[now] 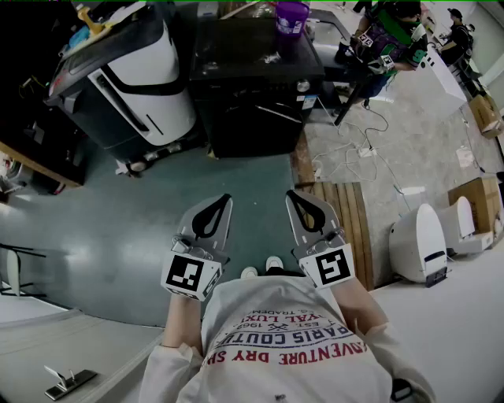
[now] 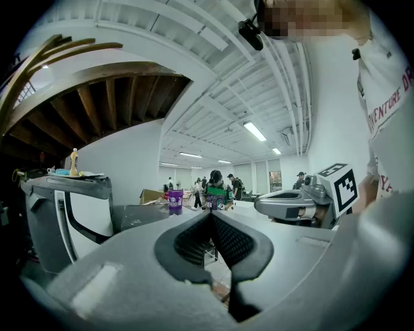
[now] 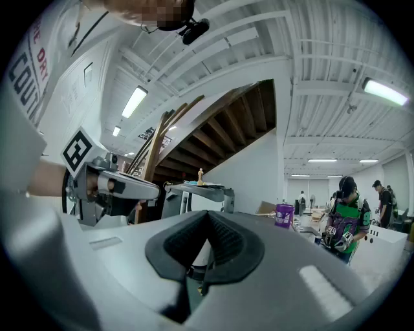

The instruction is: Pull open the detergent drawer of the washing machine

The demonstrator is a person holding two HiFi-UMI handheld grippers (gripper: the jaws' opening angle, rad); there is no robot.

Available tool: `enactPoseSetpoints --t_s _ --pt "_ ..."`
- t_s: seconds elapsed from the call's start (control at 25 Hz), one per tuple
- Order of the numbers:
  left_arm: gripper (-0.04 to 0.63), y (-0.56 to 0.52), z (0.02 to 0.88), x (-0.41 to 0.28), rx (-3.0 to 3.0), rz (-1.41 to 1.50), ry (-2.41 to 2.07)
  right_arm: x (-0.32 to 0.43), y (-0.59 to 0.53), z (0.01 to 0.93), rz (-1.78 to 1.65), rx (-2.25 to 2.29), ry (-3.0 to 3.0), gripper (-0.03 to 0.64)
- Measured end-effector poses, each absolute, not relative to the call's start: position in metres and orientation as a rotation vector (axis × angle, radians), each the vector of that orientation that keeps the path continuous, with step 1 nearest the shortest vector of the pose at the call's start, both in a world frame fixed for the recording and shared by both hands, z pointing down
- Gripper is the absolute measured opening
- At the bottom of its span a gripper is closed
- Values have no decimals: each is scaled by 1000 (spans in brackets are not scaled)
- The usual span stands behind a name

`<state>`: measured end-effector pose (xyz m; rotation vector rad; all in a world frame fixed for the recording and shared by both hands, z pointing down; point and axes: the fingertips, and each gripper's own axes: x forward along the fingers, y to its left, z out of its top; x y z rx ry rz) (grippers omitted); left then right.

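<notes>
Filling most of the head view, a grey-green floor (image 1: 118, 228) is seen, with the wearer standing on it. At the upper left of that view a large white-and-grey machine (image 1: 146, 79) is set; it is taken to be the washing machine, and its detergent drawer cannot be made out in any view. The same machine is seen at the left of the left gripper view (image 2: 71, 213), with a yellow bottle (image 2: 74, 161) stood on its top. Just beside it, to the right, a black cabinet (image 1: 252, 86) is placed. A strip of wooden slats (image 1: 346, 212) is laid on the floor to the right of the wearer, and two white moulded units (image 1: 421, 240) are stood further right. Loose cables (image 1: 362, 149) are spread over the pale floor beyond the slats. Another person (image 1: 390, 35) is seen at the far upper right.

The left gripper (image 1: 224, 201) and the right gripper (image 1: 293, 197) are held side by side above the floor, pointed towards the cabinet and well apart from the machine. In the left gripper view the jaws are seen pressed together at the tips (image 2: 210, 214), with nothing between them. In the right gripper view the jaws are likewise brought together (image 3: 207, 213), with nothing held. A purple cup (image 1: 291, 17) is stood on the cabinet top.
</notes>
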<state>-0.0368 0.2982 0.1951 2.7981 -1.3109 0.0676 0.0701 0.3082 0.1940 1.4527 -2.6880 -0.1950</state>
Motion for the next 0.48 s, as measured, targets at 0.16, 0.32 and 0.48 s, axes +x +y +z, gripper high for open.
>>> enactPoseSetpoints --t_s 0.16,0.32,0.48 --pt "3 295 197 -36 2791 59 -1318 73 306 198 -191 1450 -2683 1" --pt "3 293 201 -40 2784 50 -1317 62 307 200 -260 1401 -2669 0" --pt "3 292 203 -44 2779 32 -1314 56 305 200 -242 1413 -2681 1"
